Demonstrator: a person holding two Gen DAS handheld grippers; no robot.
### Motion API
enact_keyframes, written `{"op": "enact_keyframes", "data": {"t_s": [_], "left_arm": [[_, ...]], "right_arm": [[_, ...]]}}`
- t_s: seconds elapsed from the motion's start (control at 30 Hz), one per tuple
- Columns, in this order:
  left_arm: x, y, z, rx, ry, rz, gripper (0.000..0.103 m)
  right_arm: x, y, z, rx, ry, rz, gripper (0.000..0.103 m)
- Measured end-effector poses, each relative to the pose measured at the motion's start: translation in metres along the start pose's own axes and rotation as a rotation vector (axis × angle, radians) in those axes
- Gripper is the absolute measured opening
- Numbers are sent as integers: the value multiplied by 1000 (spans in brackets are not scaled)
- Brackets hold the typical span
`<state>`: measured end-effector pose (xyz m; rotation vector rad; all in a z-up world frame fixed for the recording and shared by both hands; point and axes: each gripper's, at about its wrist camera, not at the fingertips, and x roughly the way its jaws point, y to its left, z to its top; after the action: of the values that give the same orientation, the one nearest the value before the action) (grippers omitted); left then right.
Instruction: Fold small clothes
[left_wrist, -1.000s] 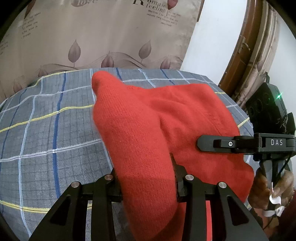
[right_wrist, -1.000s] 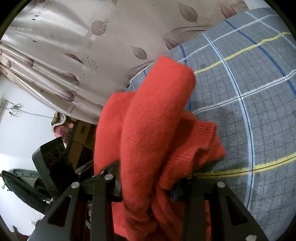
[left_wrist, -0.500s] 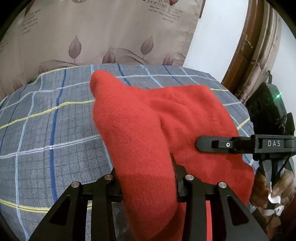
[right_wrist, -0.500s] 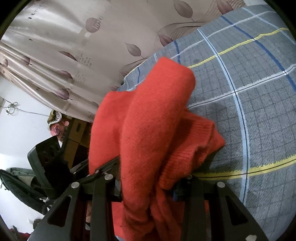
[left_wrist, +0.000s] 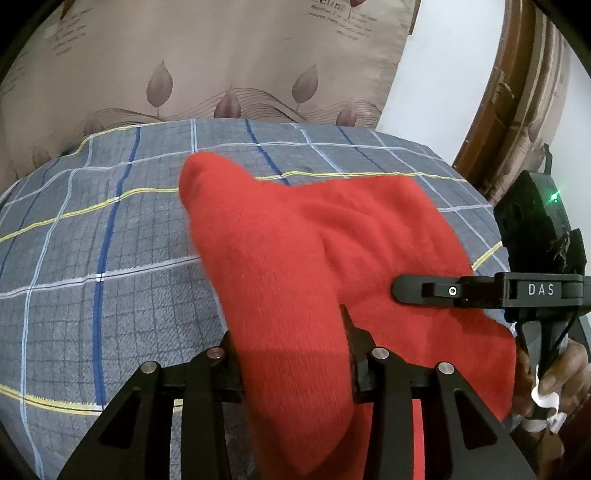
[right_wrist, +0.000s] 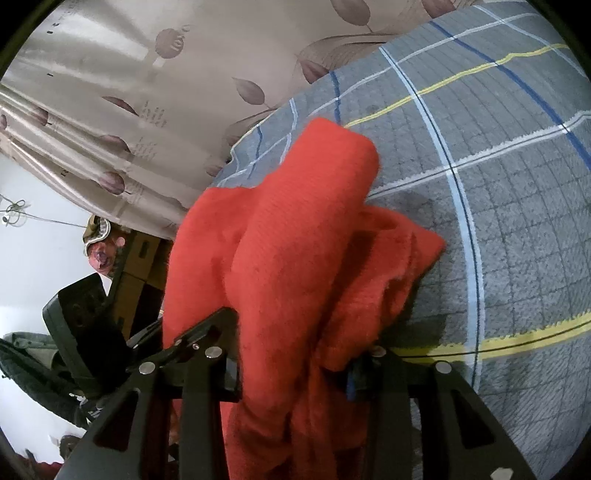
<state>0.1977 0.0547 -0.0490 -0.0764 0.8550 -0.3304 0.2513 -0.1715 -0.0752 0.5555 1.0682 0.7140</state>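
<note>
Two tools, one red knit garment between them, lifted over the bed.

The red garment (left_wrist: 295, 280) runs forward from the left tool (left_wrist: 291, 354) along its fingers, far end drooping to the checked bedsheet (left_wrist: 110, 280); left tool pinches it; right tool (right_wrist: 295, 354) pinches a bunched edge.

A home bedroom, by the look of it. Under and ahead of the claw lies a bed cover (left_wrist: 110, 258) in grey plaid with blue, white and yellow lines, soft and slightly rumpled. Beyond it, past the far edge, hangs a beige curtain (left_wrist: 221, 55) printed with leaves and lettering. To the far right of the claw stand a white wall (left_wrist: 443, 85) and a brown wooden door frame (left_wrist: 491, 107). A stack of cardboard boxes (right_wrist: 142, 258) sits off to the left.
</note>
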Motion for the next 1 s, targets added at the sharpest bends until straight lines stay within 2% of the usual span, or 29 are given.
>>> {"op": "enact_keyframes", "data": {"t_s": [0.23,0.53,0.63,0.77,0.9,1.0], "left_arm": [[0,0,-3,-5,-25,40,53],[-8,2,-12,9,-102,104,75],[-16,-1,-15,22,-150,156,80],[-30,-7,-20,52,-219,250,83],[-50,-14,-24,56,-292,315,85],[-69,-18,-23,40,-347,330,91]], "right_arm": [[0,-10,-3,2,-4,-11,41],[-5,6,-9,-105,-37,-114,50],[-13,18,-16,-163,-80,-186,50],[-35,47,-38,-285,-204,-300,51],[-61,65,-65,-349,-329,-342,77],[-78,74,-82,-376,-403,-376,84]]}}
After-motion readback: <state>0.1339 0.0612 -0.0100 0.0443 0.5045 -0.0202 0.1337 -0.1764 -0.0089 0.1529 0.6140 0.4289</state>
